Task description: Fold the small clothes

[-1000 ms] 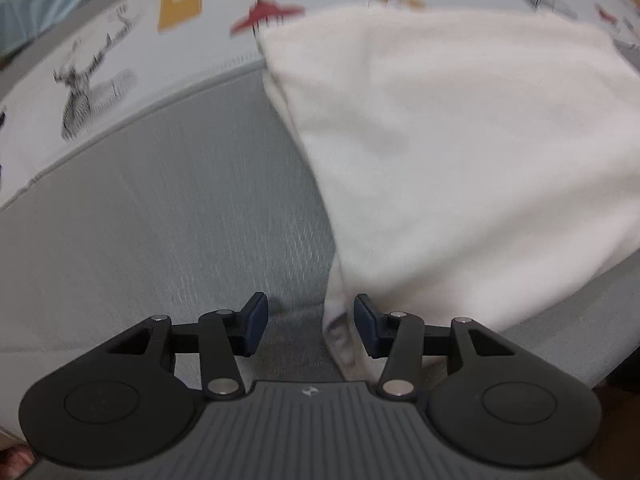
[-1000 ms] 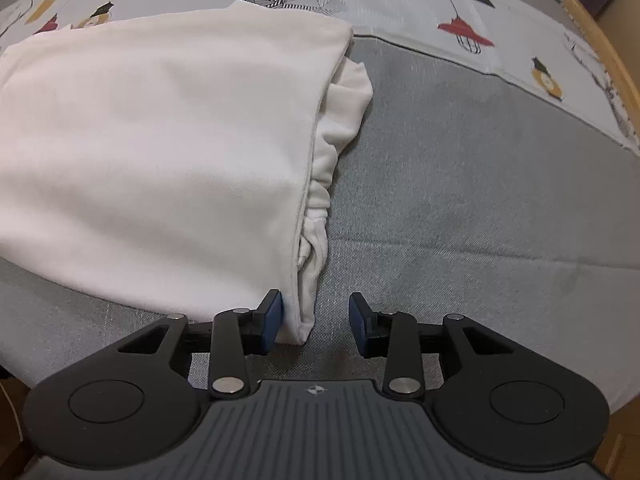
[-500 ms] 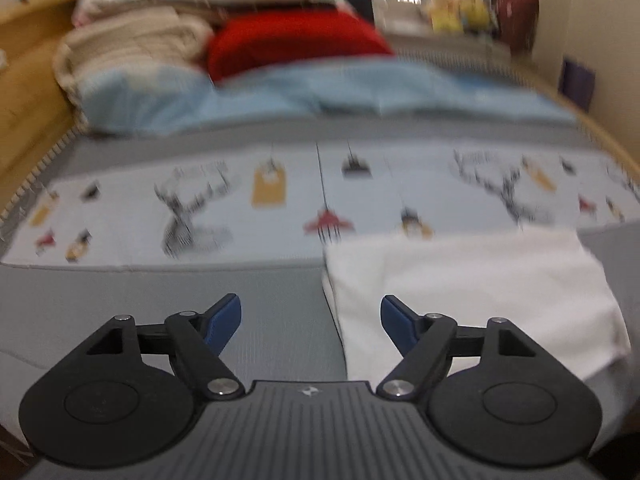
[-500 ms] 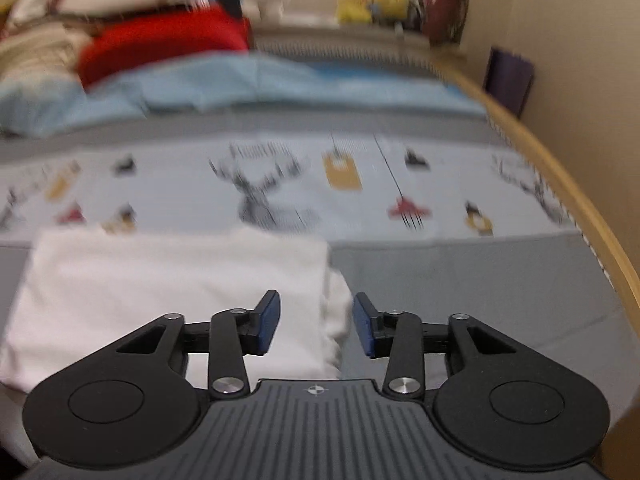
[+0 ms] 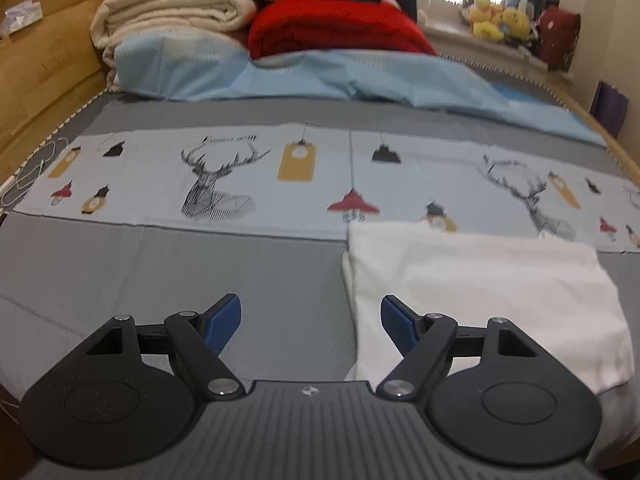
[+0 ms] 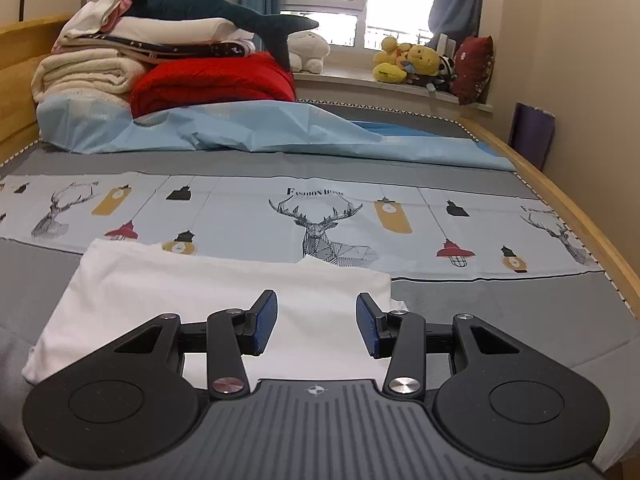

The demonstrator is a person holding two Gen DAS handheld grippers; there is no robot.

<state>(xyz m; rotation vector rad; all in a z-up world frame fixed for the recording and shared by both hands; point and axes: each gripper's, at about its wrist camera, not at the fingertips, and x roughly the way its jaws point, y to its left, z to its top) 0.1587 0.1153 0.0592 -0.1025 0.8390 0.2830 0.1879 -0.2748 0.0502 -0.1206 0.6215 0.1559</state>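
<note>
- While the folded white garment [image 5: 480, 288] lies flat on the grey bed cover [image 5: 160, 272], both grippers hang above it.
- Left gripper [image 5: 311, 316] — jaws wide apart, empty.
- Right gripper [image 6: 316, 320] — jaws apart, nothing between them.

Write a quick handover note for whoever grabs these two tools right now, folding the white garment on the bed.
Left tool: open, empty, above the garment's left edge.
Right tool: open, empty, above its right part.
White garment: flat rectangle on the grey bed cover, far edge on the printed strip.
Done: looks folded, both tools clear.
Left: possibly one more fold; layers bunch out at the right edge.
</note>
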